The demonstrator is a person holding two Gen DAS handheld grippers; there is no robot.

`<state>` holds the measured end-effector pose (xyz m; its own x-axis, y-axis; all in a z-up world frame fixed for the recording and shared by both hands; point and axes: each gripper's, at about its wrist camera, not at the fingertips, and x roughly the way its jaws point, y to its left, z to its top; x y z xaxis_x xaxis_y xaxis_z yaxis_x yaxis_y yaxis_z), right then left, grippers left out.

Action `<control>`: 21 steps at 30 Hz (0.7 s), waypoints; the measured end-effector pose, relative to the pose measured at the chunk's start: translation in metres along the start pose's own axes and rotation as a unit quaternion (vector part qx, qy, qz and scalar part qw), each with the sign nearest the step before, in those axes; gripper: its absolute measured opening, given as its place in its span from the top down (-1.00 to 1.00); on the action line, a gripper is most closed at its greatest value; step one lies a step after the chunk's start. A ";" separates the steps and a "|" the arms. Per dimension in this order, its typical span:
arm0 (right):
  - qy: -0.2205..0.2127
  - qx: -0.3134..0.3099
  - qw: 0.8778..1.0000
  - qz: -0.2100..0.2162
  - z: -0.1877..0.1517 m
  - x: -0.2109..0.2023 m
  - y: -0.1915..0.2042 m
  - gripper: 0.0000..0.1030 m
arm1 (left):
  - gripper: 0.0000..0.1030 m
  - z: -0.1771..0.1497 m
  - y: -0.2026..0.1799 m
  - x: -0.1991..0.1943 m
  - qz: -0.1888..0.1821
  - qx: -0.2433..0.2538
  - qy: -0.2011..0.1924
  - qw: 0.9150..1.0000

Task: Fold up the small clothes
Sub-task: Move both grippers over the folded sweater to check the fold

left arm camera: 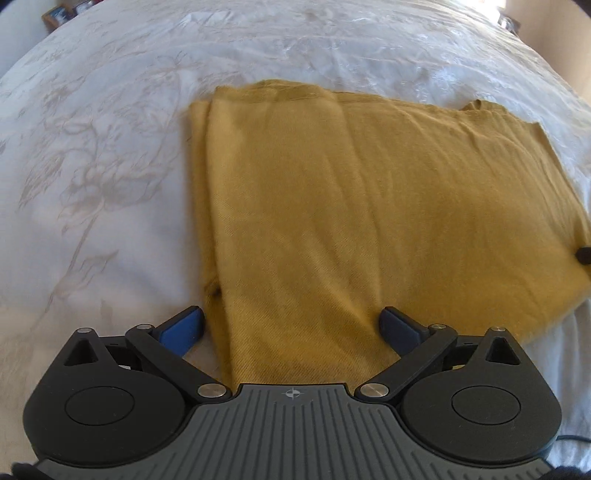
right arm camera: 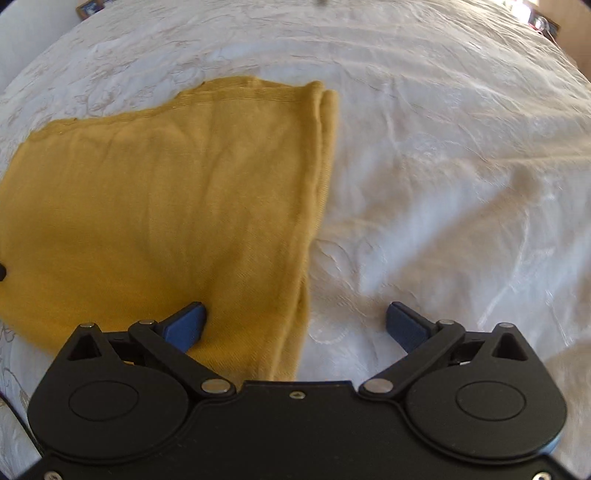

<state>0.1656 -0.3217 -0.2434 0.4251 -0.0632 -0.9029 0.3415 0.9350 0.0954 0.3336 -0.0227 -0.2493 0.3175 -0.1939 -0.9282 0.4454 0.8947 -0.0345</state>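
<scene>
A mustard-yellow garment [left arm camera: 369, 206] lies folded flat on the white bedspread [left arm camera: 92, 166]. My left gripper [left arm camera: 291, 326] is open over its near left corner, one blue pad [left arm camera: 181, 328] off the cloth on the bedspread, the other over the fabric. In the right wrist view the same garment [right arm camera: 166, 206] fills the left half. My right gripper [right arm camera: 295, 325] is open over the near right corner, its left pad [right arm camera: 184, 326] above the cloth, the right one above bare bedspread [right arm camera: 443, 184]. Neither gripper holds anything.
The bedspread is white with a faint floral pattern and wrinkles, stretching far beyond the garment. Small dark objects [left arm camera: 55, 13] sit past the bed's far left edge, and more clutter [right arm camera: 539, 18] shows at the far right.
</scene>
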 end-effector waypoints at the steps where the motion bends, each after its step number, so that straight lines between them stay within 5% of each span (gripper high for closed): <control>1: -0.001 0.008 1.000 -0.002 -0.004 -0.004 -0.002 -0.99 | -1.00 -0.002 0.003 -0.001 0.000 -0.014 0.002 1.000; 7: -0.032 0.052 0.998 0.015 -0.013 -0.031 -0.002 -0.99 | -1.00 -0.013 -0.006 -0.006 0.009 -0.024 0.013 1.000; 13: 0.041 0.083 0.996 -0.012 -0.032 -0.007 -0.009 -0.99 | -1.00 -0.032 -0.007 -0.005 0.008 -0.086 0.032 0.996; 21: 0.013 0.133 0.991 0.018 -0.038 -0.024 -0.022 -0.99 | -1.00 -0.033 -0.005 0.001 0.009 -0.095 0.038 0.995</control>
<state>0.1156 -0.3276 -0.2397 0.4206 -0.0197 -0.9070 0.5363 0.8118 0.2310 0.3039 -0.0143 -0.2622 0.2569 -0.1528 -0.9543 0.2716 0.9590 -0.0805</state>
